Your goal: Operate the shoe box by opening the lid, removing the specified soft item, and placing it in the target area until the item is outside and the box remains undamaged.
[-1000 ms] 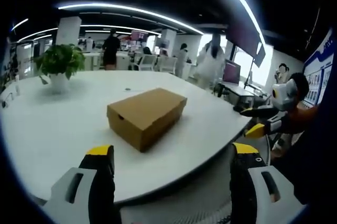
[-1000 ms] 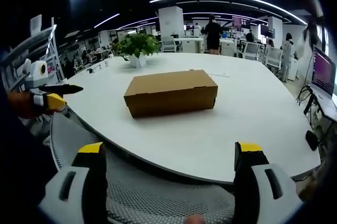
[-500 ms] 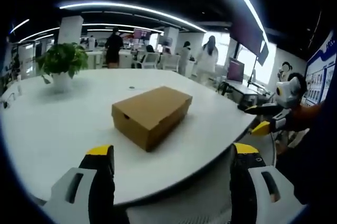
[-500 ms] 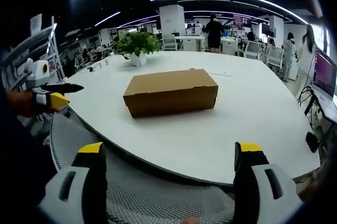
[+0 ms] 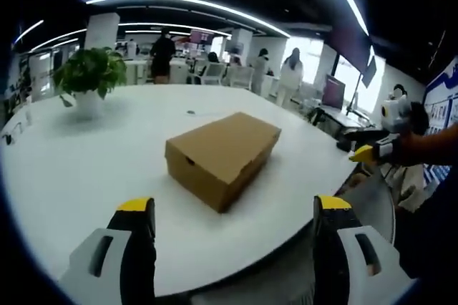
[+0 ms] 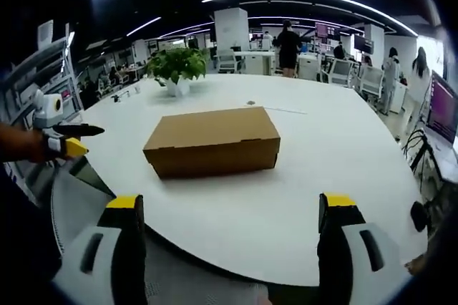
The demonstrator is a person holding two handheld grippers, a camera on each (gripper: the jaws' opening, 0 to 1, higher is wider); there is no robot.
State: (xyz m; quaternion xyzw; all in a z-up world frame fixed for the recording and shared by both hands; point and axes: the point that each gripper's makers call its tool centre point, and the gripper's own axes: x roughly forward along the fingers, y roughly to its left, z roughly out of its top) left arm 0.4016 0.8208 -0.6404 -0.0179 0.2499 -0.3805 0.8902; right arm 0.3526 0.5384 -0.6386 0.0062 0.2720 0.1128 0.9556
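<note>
Left gripper jaws spread wide, gripping nothing, right gripper likewise wide and empty, closed brown cardboard shoe box mid-way on the round white table, potted green plant beyond.

**Right gripper view: box closed on table**

Brown cardboard shoe box sits lid-shut on white round table, long side facing camera. Right gripper jaws spread wide, nothing between them, near table edge, short of box. Left gripper at far left, off the table. Potted plant behind box, well apart.
</note>
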